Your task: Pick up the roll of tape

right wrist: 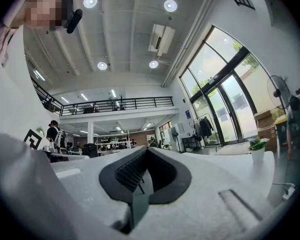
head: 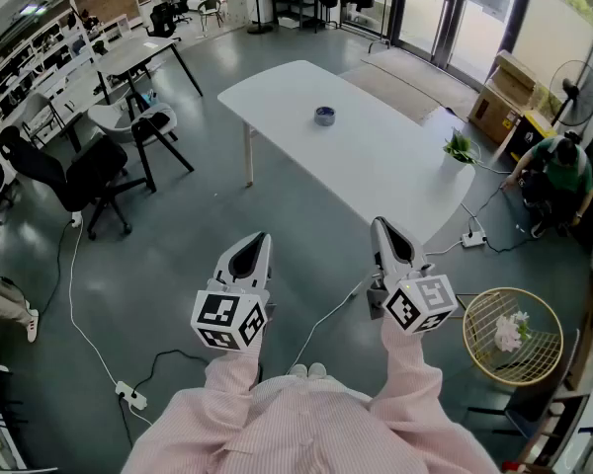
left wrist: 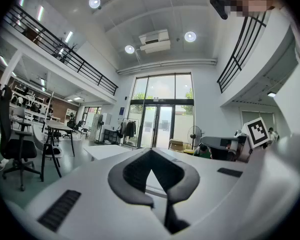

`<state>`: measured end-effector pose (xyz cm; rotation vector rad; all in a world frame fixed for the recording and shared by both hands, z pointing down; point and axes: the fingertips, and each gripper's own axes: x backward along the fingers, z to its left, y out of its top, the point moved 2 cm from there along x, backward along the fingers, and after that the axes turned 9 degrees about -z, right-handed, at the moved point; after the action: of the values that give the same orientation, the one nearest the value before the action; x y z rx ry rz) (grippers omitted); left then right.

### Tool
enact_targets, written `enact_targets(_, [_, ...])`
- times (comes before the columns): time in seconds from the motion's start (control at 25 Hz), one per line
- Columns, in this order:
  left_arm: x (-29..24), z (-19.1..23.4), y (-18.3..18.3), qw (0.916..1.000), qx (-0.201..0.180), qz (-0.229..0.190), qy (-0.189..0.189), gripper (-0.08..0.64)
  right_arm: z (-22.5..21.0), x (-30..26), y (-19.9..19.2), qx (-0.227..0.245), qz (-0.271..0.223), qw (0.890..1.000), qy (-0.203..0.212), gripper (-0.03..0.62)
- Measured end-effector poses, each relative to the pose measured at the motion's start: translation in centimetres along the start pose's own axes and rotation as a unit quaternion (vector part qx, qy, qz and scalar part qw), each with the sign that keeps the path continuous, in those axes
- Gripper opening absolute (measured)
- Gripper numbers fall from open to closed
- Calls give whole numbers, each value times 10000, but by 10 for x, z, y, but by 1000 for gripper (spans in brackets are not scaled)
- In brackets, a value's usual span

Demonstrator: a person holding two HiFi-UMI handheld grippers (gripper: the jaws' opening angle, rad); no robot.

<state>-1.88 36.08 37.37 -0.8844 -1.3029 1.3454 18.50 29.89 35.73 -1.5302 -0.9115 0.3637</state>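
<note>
In the head view the roll of tape (head: 324,116), a small grey-blue ring, lies flat near the middle of a long white table (head: 376,166), far ahead of both grippers. My left gripper (head: 256,240) and right gripper (head: 381,227) are held side by side over the floor, short of the table's near end, both pointing toward it. Each is shut with nothing between its jaws. In the left gripper view the left gripper (left wrist: 151,154) shows its dark pads meeting in a point. The right gripper (right wrist: 146,153) looks the same in its own view. Neither gripper view shows the tape.
A potted plant (head: 459,148) stands at the table's right edge. A wire basket (head: 512,336) sits on the floor at right. A person (head: 558,171) crouches by cardboard boxes (head: 504,92). Black chairs (head: 89,181) and desks (head: 138,57) stand at left. Cables and a power strip (head: 130,395) lie on the floor.
</note>
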Motion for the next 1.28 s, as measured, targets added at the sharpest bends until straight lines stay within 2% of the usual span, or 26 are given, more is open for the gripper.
enact_targets(0.36, [9,-17,-3,10000,-17,20,35,0,-2,16,4,-11,11,10000,46,5])
enact_targets(0.52, [5,-23,-4,10000,-12,50,51,0,-9,17,4,-160,20,9998,78,5])
enact_targets(0.84, [0,-32,-13,9998,14,119,150,0,-26,15,-8,-235,194,9994,142,5])
enact_targets(1.28, [-31,-20,-37,9994,128,270,202,0,-50,-9,-35,-294,489,9983,74,57])
